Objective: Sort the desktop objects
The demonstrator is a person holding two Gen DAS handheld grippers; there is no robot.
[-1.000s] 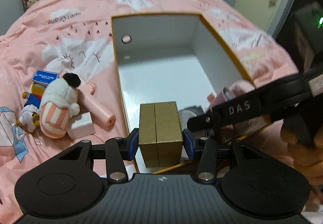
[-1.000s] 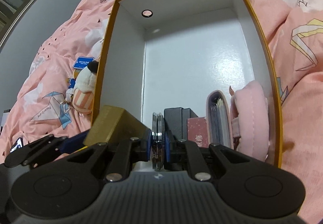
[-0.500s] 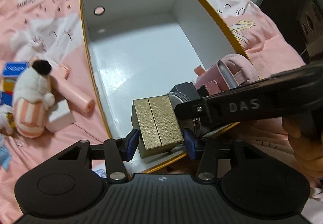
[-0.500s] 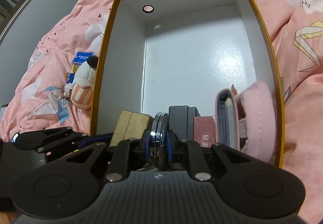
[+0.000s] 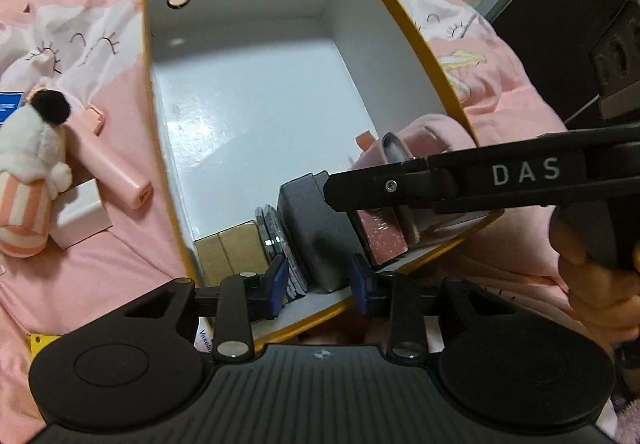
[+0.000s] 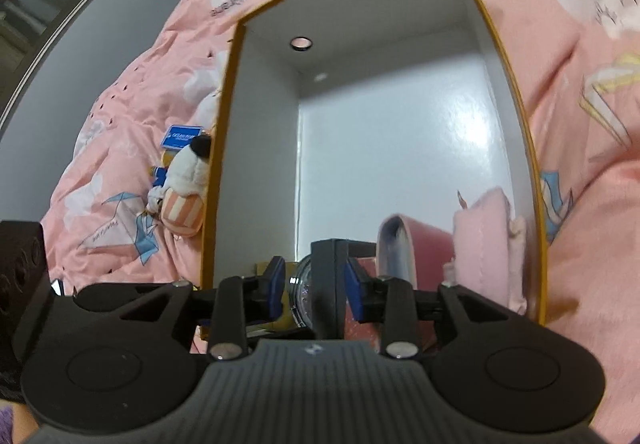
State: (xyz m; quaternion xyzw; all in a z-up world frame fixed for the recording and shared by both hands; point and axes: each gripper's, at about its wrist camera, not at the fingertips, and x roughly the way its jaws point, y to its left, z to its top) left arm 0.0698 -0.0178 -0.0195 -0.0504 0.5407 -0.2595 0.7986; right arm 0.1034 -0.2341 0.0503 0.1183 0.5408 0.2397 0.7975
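Observation:
An orange-rimmed box [image 5: 404, 28] with a white inside lies on the pink bedspread. Along its near wall stand a gold box [image 5: 232, 248], a round flat disc case [image 5: 276, 232], a black box [image 5: 320, 228], a pink glitter box [image 5: 380, 240] and a pink pouch [image 5: 432, 132]. My left gripper [image 5: 318, 284] hovers over that near wall; its jaws are closing on nothing, and the gold box stands free to its left. My right gripper [image 6: 316, 288] is opening; the disc case [image 6: 302, 284] and black box [image 6: 328, 272] show between its pads, unpressed.
Left of the box on the bedspread lie a plush toy [image 5: 28, 180], a pink tube [image 5: 112, 172], a small white box [image 5: 80, 216] and a blue card [image 6: 180, 134]. A hand [image 5: 592, 276] holds the right tool, whose black arm [image 5: 480, 180] crosses the box's near right corner.
The left gripper let go of the gold box, which now stands in the box's near left corner. The right gripper's pads parted from the disc case. The left view tilted down.

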